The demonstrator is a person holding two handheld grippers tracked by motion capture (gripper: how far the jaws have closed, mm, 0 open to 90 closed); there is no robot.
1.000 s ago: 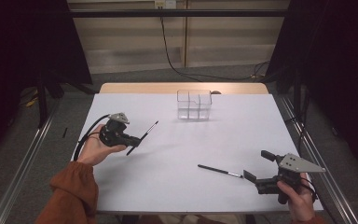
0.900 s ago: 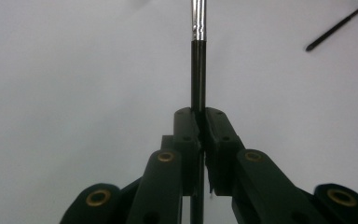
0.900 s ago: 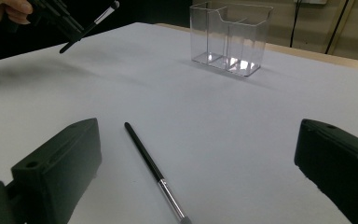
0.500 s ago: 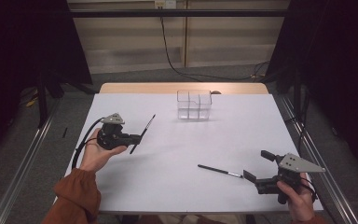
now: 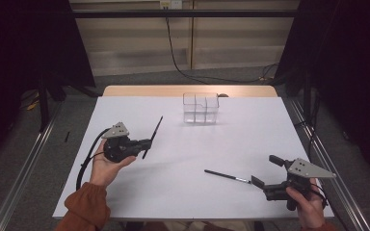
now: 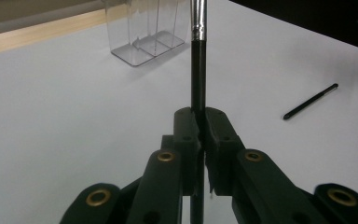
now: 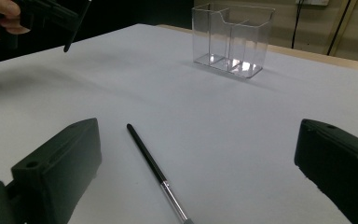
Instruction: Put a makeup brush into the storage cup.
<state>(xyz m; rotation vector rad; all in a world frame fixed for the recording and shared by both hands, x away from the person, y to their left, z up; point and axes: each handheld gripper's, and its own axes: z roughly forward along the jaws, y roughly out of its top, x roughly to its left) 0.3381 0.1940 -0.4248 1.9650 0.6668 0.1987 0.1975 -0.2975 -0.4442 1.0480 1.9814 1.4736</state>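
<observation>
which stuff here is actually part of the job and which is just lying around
In the job:
- brush, clamped in the left gripper
- second brush lying on the table, before the open right gripper
- clear compartment holder

Lying about:
- cable on the floor behind the table
- small dark thing on the floor at left

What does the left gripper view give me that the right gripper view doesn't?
Left gripper view: the left gripper shut on a brush, silver ferrule above the jaws. Right gripper view: the right gripper open, with the loose brush on the table between its jaws, and the left hand far off. Both: the clear organizer and white table.
</observation>
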